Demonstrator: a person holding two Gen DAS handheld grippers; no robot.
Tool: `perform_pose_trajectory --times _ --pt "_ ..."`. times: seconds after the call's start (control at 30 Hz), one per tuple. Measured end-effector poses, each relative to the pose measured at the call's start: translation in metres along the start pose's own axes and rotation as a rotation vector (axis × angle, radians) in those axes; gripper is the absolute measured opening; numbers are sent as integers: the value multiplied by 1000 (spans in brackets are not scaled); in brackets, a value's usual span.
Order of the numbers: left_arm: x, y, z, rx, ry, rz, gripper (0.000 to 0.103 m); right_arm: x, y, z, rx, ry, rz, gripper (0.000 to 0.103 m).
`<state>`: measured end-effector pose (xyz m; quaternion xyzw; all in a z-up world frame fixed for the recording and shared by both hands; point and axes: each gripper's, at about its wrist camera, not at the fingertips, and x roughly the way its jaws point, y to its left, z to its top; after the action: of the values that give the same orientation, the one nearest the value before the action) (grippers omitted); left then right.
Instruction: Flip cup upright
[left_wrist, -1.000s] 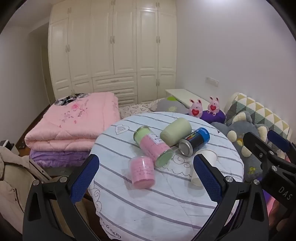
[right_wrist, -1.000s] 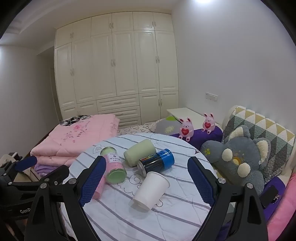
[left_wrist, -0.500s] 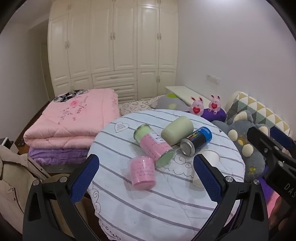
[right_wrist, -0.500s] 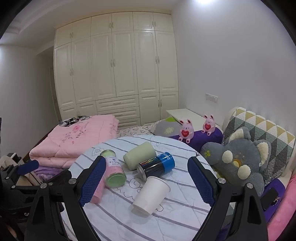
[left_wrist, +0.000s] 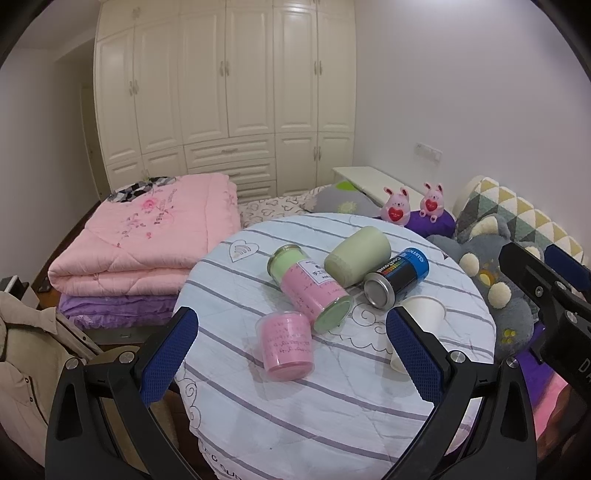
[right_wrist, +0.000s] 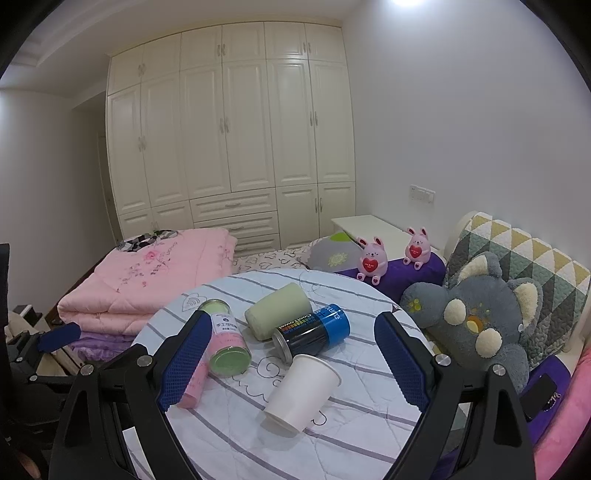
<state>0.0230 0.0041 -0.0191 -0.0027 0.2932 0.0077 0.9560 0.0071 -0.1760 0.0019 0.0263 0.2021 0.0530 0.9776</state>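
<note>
Change since a second ago: both cameras have tilted up a little, so the table sits lower in each view; the cups and cans lie where they did.

Left view, tongs: the left gripper (left_wrist: 291, 347) is spread wide and empty, hovering over the near edge of the round table (left_wrist: 332, 417).
Left view, objects: a pink cup (left_wrist: 286, 345) stands upside down in the middle; beyond it lie a pink jar (left_wrist: 310, 286), a green cup (left_wrist: 357, 256) and a dark can (left_wrist: 397, 277). The paper cup (left_wrist: 421, 317) lies to the right, partly hidden by a finger.

Right view, tongs: the right gripper (right_wrist: 291, 363) is also spread and empty.
Right view, cup: the paper cup (right_wrist: 303, 391) lies on its side, near and central, base toward the camera, mouth just beside the dark can (right_wrist: 312, 330).

Risk: a thin paper wall probably crushes under a hard pinch, or the cup may roll off the near edge.
Risk: closing in could nudge the can or the pink jar (right_wrist: 225, 343) and set them rolling.
</note>
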Motion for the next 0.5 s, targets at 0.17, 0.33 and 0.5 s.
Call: perform_pose_trajectory --times 0.17,0.33,0.5 --pt "0 1 1 -2 2 -1 103 4 0 0 4 4 3 91" --pt "1 0 1 0 5 -1 103 7 0 0 3 11 4 91" --pt "2 1 1 -3 7 0 103 7 1 0 1 13 4 91"
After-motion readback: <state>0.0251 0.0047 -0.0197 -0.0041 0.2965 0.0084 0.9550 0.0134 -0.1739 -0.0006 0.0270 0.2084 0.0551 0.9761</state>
